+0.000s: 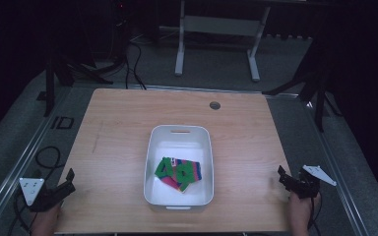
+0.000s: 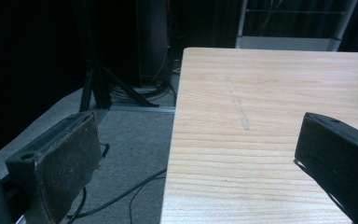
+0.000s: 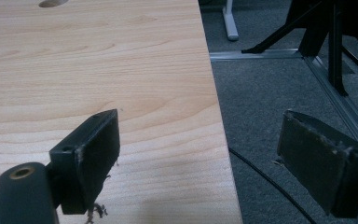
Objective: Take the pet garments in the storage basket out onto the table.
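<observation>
two pairs of tongs are held at the near corners of the light wooden table [image 1: 113,118], the left tongs [image 1: 70,178] at the left edge and the right tongs [image 1: 281,175] at the right edge, well apart from the white rectangular plastic tub [image 1: 153,147] at the middle. a folded green, pink and striped cloth [image 1: 179,173] is lain inside the tub. this is judged a resting stance. both tongs are spread wide, with nothing gripped or touched.
</observation>
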`<state>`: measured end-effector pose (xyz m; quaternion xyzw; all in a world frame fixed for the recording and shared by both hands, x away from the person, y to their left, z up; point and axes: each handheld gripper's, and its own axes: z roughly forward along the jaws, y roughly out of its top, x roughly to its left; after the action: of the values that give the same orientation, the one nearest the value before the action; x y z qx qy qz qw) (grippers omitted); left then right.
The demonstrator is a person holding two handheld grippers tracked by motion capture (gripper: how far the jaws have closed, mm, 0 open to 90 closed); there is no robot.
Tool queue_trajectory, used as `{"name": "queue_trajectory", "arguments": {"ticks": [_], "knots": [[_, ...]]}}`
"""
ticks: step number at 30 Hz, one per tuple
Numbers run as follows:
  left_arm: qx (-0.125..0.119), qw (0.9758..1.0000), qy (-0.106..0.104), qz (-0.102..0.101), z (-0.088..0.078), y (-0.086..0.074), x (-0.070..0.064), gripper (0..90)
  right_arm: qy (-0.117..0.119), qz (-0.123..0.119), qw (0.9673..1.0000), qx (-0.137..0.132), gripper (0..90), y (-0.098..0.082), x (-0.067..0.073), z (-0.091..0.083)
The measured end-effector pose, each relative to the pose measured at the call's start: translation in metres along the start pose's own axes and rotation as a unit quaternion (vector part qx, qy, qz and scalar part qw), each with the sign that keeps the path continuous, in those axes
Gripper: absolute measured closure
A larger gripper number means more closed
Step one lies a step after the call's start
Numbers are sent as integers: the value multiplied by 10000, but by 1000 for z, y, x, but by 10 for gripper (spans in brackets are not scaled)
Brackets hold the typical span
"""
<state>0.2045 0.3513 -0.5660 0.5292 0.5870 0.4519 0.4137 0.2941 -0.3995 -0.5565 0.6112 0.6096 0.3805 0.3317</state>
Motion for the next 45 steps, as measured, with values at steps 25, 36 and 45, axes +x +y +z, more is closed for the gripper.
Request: {"name": "queue_trajectory", "arguments": {"ticks": [25,36,45], "knots": [[-16,10000,-42,-32,-1,-1,0,9,1709,-816,9757,1101,141,1,-14,5],[-19,9999,-96,-91,-1,-1,1,9,3152,-1915,9189,1397,133,11,9,8],[-21,9999,-108,-115,-1,-1,1,9,3612,-2218,8898,1689,129,20,39,7]]}}
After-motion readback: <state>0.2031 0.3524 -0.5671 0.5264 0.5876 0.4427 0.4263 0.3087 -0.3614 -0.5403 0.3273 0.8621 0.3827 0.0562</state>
